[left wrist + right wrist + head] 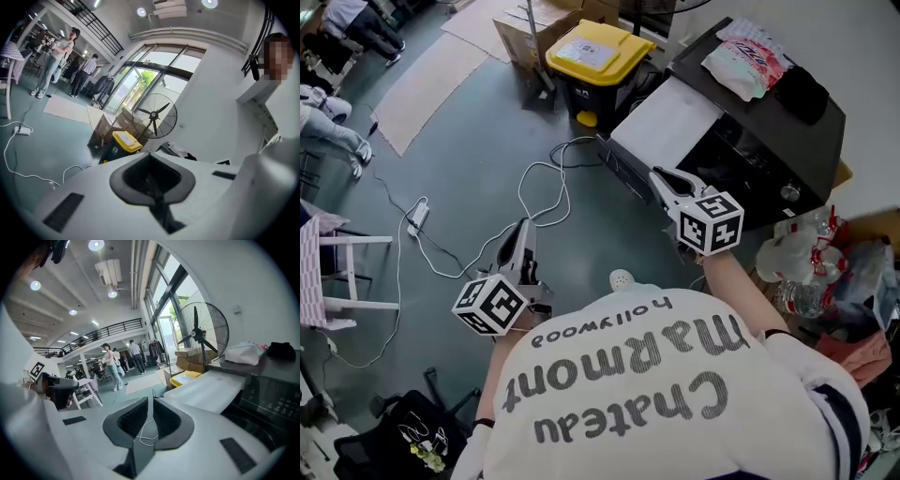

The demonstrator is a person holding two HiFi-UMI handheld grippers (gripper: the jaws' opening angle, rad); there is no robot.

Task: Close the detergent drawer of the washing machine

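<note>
Detergent drawer: we take it to be the flat white panel with a dark front edge [670, 122], though we cannot be sure.
Where it is: it juts out from the front of the black box-shaped washing machine [811, 141], at the upper right of the head view, so it is not yet closed.
Handling: it looks like a rigid, light plastic part that should slide in under a steady, square push. An off-centre shove might jam it.
Where to touch: the dark front edge; we see no need to grip it.
Right hand-held gripper [661, 178]: jaws together, nothing between them, tips just beside the drawer's front edge.
Left hand-held gripper [522, 232]: jaws together, empty, over the floor and well apart from the machine.
Counts: one machine, one drawer, two grippers, one yellow-lidded black bin [595, 52], one round black pedestal fan [154, 115].
</note>
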